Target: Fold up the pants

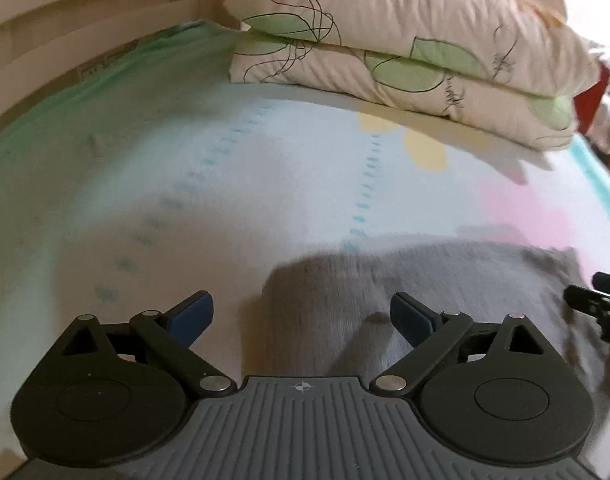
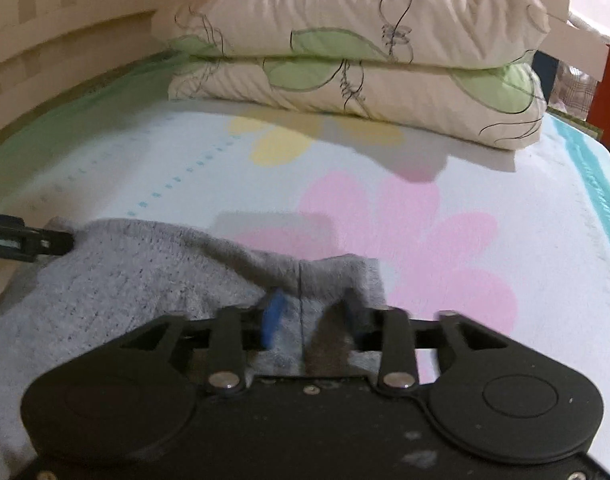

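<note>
Lying flat short of the stacked pillows [image 2: 357, 60], gray pants [image 2: 145, 276] are straddled by both released grippers, left gripper [image 1: 301, 316] and right gripper [image 2: 313, 312].

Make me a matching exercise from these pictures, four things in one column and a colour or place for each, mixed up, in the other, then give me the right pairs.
Things:
1. pants
2. pillows
3. flower print
4. left gripper

Descriptions:
A. pink, on the sheet
B. grey, lying on the bed just ahead of both grippers
C. stacked at the far end of the bed
D. jaws wide open, nothing between the pads

Pairs: 1-B, 2-C, 3-A, 4-D
</note>
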`<state>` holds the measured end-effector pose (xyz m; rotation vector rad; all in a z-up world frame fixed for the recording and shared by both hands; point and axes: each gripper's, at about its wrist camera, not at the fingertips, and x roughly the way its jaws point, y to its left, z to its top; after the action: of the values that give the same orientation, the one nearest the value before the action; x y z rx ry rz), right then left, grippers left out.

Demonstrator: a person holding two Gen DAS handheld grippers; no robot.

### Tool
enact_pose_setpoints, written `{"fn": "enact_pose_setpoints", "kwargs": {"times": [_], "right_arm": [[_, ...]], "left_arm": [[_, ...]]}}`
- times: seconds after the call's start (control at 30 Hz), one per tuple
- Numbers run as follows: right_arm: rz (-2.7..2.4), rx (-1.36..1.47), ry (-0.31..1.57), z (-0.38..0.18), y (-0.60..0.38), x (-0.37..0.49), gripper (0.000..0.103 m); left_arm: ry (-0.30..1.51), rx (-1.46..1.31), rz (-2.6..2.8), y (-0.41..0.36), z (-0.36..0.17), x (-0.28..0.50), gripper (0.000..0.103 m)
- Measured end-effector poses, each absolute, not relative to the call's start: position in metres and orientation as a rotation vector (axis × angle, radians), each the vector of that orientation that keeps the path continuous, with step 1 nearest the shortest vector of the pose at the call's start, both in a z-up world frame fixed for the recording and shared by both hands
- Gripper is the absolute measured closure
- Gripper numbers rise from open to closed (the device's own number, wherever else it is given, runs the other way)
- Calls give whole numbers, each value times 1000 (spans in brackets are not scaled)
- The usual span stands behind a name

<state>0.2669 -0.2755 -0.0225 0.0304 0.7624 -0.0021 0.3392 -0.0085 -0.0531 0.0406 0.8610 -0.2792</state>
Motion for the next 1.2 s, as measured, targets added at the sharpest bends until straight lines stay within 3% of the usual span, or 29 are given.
{"fn": "enact_pose_setpoints", "kwargs": {"times": [0.27,0.57,0.67,0.73,0.8,0.83,0.87,0.97,1.2], "right_arm": [[55,216,784,-43,-315,209,24],[105,430,809,-63,-333,208,12],[134,411,811,-63,-326,211,11],[158,390,818,-61,-319,212,17],[162,359,818,-58,-311,211,45],[161,356,813,-56,-310,210,51],[161,357,806,-53,-309,208,59],[148,346,793,-41,-304,202,66],[162,375,786,-4,-291,187,68]], "left_arm": [[997,-51,-383,21,-82,295,3],[960,-112,-371,9,-86,309,1],[975,-124,-358,5,-86,311,1],[980,-155,-339,4,-85,311,2],[973,-198,-346,5,-83,311,37],[976,-238,-360,7,-81,311,78],[982,-265,-357,7,-80,310,87],[947,-182,-348,0,-69,302,91],[889,-99,-369,28,-32,278,92]]}}
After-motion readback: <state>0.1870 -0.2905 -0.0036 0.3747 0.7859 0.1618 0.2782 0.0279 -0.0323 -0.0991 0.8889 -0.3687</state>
